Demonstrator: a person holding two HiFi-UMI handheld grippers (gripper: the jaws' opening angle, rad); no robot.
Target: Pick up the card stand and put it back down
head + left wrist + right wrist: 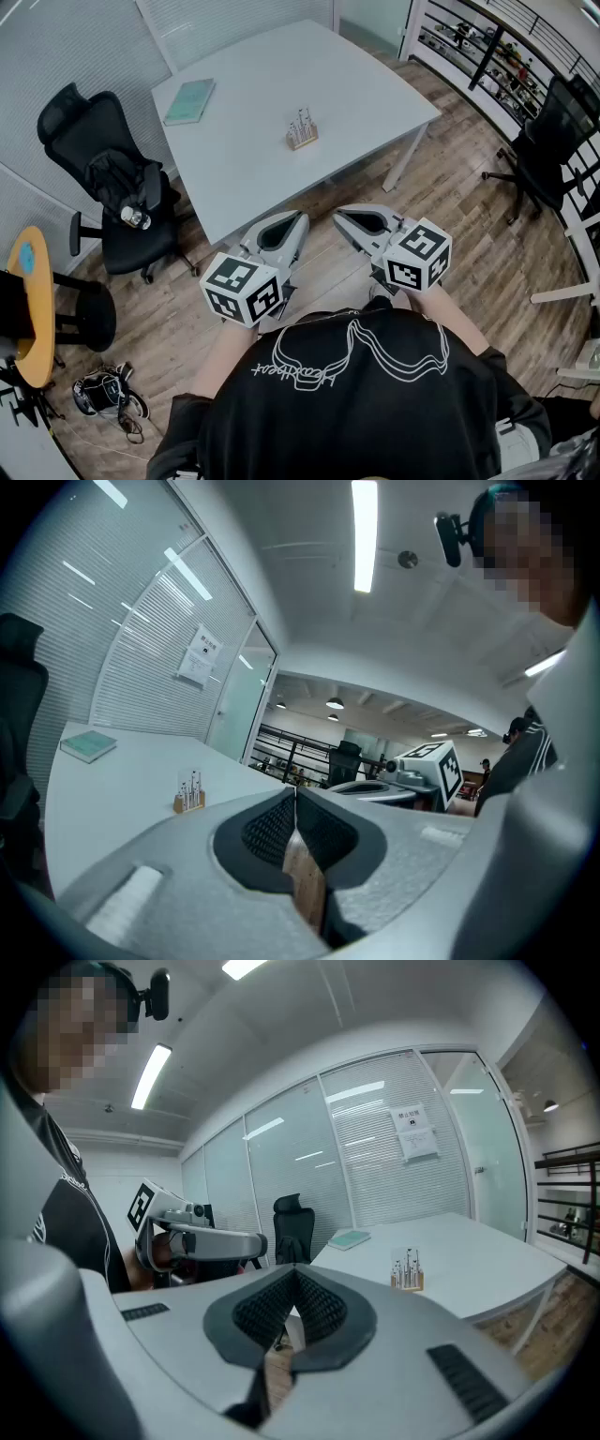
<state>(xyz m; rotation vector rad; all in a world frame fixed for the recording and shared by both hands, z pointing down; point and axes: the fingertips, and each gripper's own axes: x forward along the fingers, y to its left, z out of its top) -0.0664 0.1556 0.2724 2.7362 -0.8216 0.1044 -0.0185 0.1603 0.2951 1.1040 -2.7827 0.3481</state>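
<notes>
left gripper (294, 221): clenched, empty | right gripper (345, 218): clenched, empty | both side by side at white table (246, 159) near edge | card stand (302, 132): upright mid-table, 12 o'clock from grippers, well apart | teal book (189, 101): 10 o'clock of stand

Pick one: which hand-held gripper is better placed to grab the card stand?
Left, narrowly: the left hand-held gripper lines up nearer the card stand; the right hand-held gripper sits further aside. Both shut, empty.
</notes>
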